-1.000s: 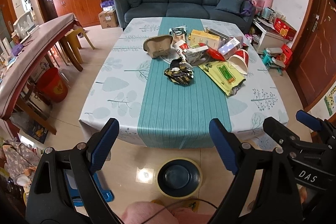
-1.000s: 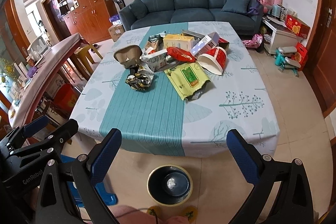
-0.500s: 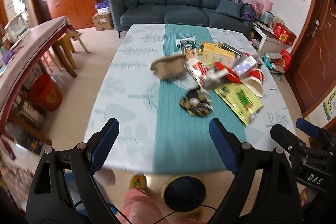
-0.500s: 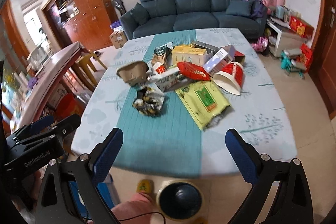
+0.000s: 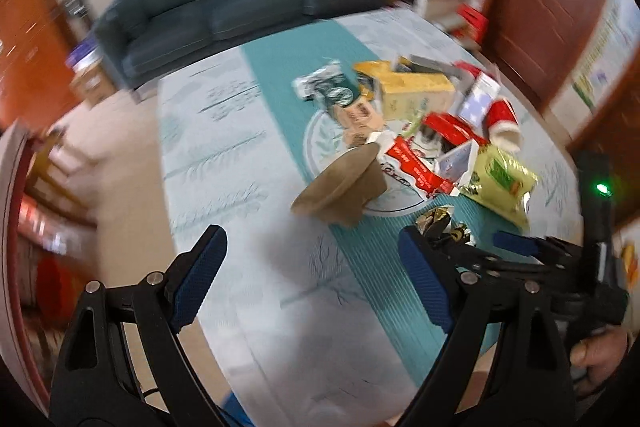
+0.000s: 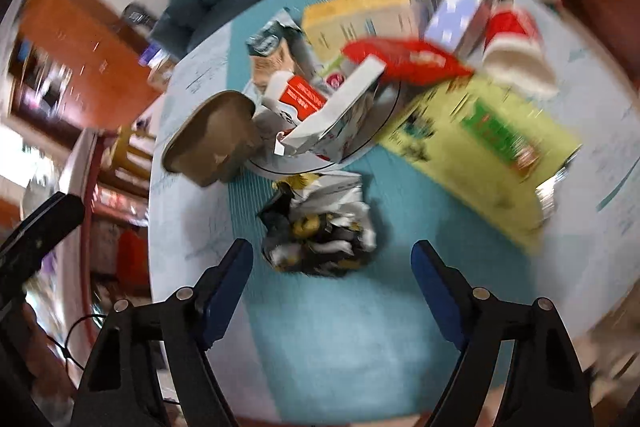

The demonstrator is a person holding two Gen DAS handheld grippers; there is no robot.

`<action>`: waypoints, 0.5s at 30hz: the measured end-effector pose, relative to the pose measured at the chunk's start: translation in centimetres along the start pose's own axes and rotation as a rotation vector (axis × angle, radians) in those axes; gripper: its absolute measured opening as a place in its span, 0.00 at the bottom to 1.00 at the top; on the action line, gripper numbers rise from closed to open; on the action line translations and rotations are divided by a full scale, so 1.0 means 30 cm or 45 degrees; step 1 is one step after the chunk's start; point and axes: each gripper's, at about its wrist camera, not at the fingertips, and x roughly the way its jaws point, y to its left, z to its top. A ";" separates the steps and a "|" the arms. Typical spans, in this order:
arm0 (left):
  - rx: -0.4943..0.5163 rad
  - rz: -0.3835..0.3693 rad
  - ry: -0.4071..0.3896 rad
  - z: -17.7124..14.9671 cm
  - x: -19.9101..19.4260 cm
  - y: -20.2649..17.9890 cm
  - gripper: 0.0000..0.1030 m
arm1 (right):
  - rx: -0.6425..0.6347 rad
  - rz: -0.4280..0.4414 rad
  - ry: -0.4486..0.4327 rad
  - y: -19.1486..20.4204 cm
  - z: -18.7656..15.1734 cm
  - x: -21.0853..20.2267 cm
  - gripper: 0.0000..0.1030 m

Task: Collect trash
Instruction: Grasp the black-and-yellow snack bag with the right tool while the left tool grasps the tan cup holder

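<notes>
Crumpled black-and-gold wrapper (image 6: 320, 231) lying on the teal runner of the desk (image 6: 340, 339), just ahead of the right hand-held gripper (image 6: 332, 287) and roughly centred on the gap between its blue pads. Jaws of that hand-held gripper wide apart and closing, empty, no pad touching the wrapper. Beyond the wrapper, the main litter heap: brown paper tray (image 6: 212, 143) ahead and to the left, red-and-white carton (image 6: 316, 107) straight ahead, yellow-green pouch (image 6: 488, 147) ahead and to the right, red cup (image 6: 516, 47) farther off. Left hand-held gripper (image 5: 312, 283) open and empty over bare cloth, heap ahead and to its right. Risks, as judged: jaws meeting short of the wrapper and closing on nothing; light crumpled foil skidding away from one pad; pads pinching the tablecloth beneath; stray contact with the tray, tilted and leaning on the heap. Heavy motion blur in both views, so exact clearance not determinable. Right wrist view alone gives the wrapper whole, framed between the pads. Left wrist view shows it only in part, behind the right hand-held gripper, but alone shows a person's hand (image 5: 596, 359) on that tool and a green light (image 5: 601, 189) on it.
</notes>
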 end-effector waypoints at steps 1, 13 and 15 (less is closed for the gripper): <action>0.033 -0.015 0.006 0.012 0.026 -0.004 0.83 | 0.027 -0.007 0.003 0.001 0.005 0.028 0.81; 0.174 -0.230 0.329 0.108 0.430 -0.055 0.44 | 0.121 -0.106 0.079 0.076 -0.003 0.226 0.47; 0.135 -0.267 0.413 0.099 0.487 -0.052 0.22 | 0.132 -0.098 0.094 0.077 -0.006 0.231 0.44</action>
